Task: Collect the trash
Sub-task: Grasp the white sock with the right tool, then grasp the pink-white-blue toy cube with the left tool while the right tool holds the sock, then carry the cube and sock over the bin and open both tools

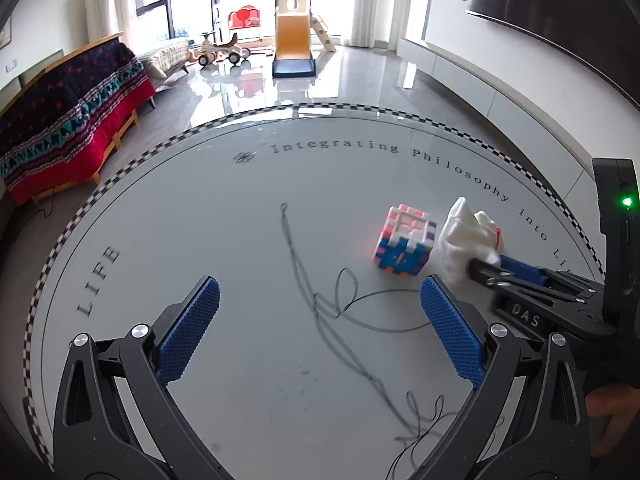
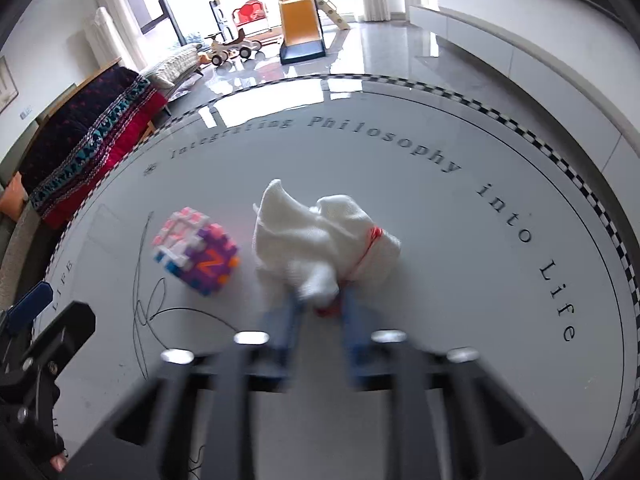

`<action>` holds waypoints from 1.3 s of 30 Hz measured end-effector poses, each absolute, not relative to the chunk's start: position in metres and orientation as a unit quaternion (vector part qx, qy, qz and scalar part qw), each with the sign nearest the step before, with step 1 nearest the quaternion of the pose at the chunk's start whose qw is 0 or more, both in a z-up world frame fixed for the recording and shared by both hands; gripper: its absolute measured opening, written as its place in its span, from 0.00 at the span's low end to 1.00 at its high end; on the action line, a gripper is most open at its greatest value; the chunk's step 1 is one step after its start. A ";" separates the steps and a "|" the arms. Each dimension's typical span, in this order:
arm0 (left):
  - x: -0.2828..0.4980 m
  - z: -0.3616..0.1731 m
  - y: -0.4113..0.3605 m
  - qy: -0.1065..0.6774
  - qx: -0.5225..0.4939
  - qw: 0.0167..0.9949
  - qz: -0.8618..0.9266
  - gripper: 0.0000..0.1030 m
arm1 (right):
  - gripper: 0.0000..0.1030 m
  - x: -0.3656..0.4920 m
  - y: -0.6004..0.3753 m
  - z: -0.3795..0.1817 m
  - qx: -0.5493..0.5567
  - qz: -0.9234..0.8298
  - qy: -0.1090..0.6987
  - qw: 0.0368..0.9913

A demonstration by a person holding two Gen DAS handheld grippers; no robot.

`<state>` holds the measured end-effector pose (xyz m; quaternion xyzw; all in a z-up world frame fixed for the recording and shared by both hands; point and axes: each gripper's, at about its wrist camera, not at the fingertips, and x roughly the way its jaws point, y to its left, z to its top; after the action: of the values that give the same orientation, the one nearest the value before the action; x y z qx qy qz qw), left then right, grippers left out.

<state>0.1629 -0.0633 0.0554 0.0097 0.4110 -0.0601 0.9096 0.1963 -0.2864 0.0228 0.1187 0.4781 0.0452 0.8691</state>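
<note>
Collection barely begun: right tool [image 2: 320,300] pinches the near edge of the white crumpled cloth [image 2: 320,236], which lies on the bench [image 2: 460,280] beside a toy cube [image 2: 198,258]. Left tool [image 1: 320,316] is spread, empty. No bin visible. Right wrist view alone shows the cloth's red band; left view shows the right tool from the side.

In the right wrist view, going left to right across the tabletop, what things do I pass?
Left tool at the left edge → colourful block cube → white crumpled cloth tied with red string, its near end between the right tool's pads.
</note>
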 end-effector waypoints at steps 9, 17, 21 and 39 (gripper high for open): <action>0.194 0.043 -0.105 0.420 0.024 0.904 -0.079 0.94 | 0.11 0.167 -0.327 0.035 0.163 0.045 0.458 0.873; 0.218 0.023 -0.122 0.433 0.023 0.897 -0.086 0.80 | 0.11 0.157 -0.344 0.035 0.174 0.054 0.457 0.871; 0.224 0.015 -0.121 0.448 0.010 0.888 -0.099 0.47 | 0.11 0.155 -0.343 0.036 0.175 0.058 0.458 0.870; 0.130 0.048 -0.062 0.429 -0.024 0.898 -0.091 0.46 | 0.11 0.086 -0.283 0.074 0.168 0.100 0.456 0.868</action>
<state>0.1297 -0.0621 0.0482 -0.0244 0.4287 -0.0914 0.8985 0.0859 -0.2834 0.0744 0.1682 0.4563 0.0997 0.8681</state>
